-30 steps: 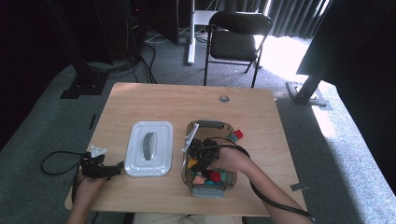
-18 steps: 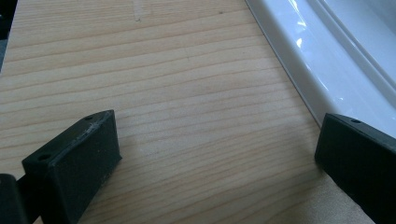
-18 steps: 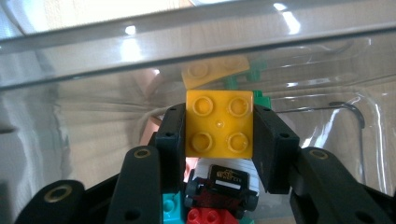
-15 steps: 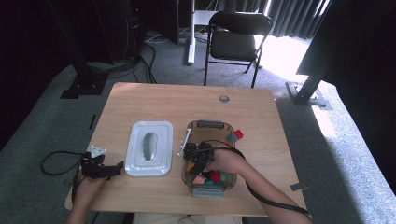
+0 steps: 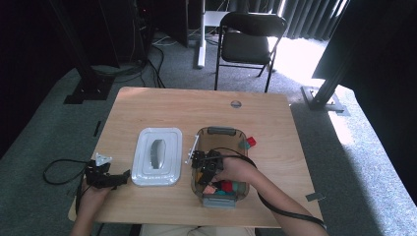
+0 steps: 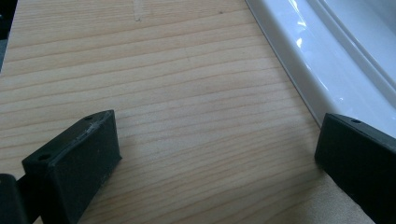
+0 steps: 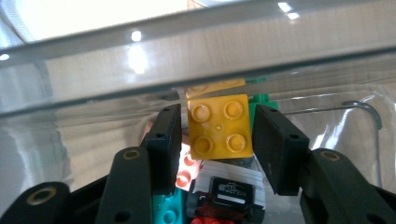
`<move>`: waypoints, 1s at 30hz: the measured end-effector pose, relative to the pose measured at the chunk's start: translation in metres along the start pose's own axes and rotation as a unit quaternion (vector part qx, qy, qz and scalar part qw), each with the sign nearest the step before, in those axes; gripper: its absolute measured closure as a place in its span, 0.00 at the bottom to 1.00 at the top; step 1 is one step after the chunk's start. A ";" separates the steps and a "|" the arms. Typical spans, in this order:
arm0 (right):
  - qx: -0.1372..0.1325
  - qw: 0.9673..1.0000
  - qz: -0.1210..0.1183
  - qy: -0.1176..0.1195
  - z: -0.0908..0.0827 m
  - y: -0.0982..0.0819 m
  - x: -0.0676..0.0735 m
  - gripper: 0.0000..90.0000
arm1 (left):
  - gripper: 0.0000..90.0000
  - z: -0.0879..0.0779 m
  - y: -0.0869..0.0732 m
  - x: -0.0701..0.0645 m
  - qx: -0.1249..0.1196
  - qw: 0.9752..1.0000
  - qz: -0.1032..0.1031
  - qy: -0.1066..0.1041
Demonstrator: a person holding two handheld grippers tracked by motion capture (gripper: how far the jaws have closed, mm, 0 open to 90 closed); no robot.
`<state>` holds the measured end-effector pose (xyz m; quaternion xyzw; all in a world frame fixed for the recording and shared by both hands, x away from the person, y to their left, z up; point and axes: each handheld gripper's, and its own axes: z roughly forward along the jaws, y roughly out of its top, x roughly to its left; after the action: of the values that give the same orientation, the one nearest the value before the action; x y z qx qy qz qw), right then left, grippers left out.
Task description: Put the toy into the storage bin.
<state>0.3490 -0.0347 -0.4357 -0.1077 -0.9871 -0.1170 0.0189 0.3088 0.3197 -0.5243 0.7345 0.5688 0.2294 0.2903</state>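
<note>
My right gripper [image 5: 201, 164] reaches into a clear plastic box [image 5: 220, 132] on the wooden table, close to the box's left wall. In the right gripper view a yellow four-stud brick [image 7: 218, 131] sits between the jaws. They have just been opening, and a thin gap shows on each side of the brick. Under it lie pink, teal and green bricks [image 7: 261, 100]. My left gripper [image 5: 123, 176] rests open on the table [image 6: 163, 70] beside the white lid [image 5: 157, 156], with nothing between its jaws. The lid's rim [image 6: 327, 56] runs past its right jaw.
A red brick [image 5: 251, 142] lies on the table just outside the box's far right corner. A small round grommet [image 5: 236, 103] sits near the table's far edge. A black folding chair [image 5: 248, 39] stands beyond the table. Cables trail from both grippers.
My right gripper has shifted a little toward the box's left wall, deeper among the bricks. The left hand and the lid have not moved.
</note>
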 end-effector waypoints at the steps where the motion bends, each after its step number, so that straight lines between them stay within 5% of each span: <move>1: 0.001 1.000 0.001 -0.001 -0.001 0.000 0.001 0.55 | 0.01 0.000 0.000 0.000 0.000 1.000 0.000 0.000; 18: -0.078 0.995 0.064 -0.008 -0.049 -0.042 -0.011 0.50 | 0.01 0.000 0.000 0.000 0.000 1.000 0.001 0.000; 30: -0.174 0.976 0.126 -0.047 -0.099 -0.102 -0.028 0.49 | 0.01 0.000 0.000 0.000 0.000 1.000 0.001 0.000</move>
<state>0.3556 -0.1603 -0.3644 -0.2383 -0.9299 -0.2783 -0.0323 0.3088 0.3199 -0.5242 0.7354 0.5680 0.2298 0.2895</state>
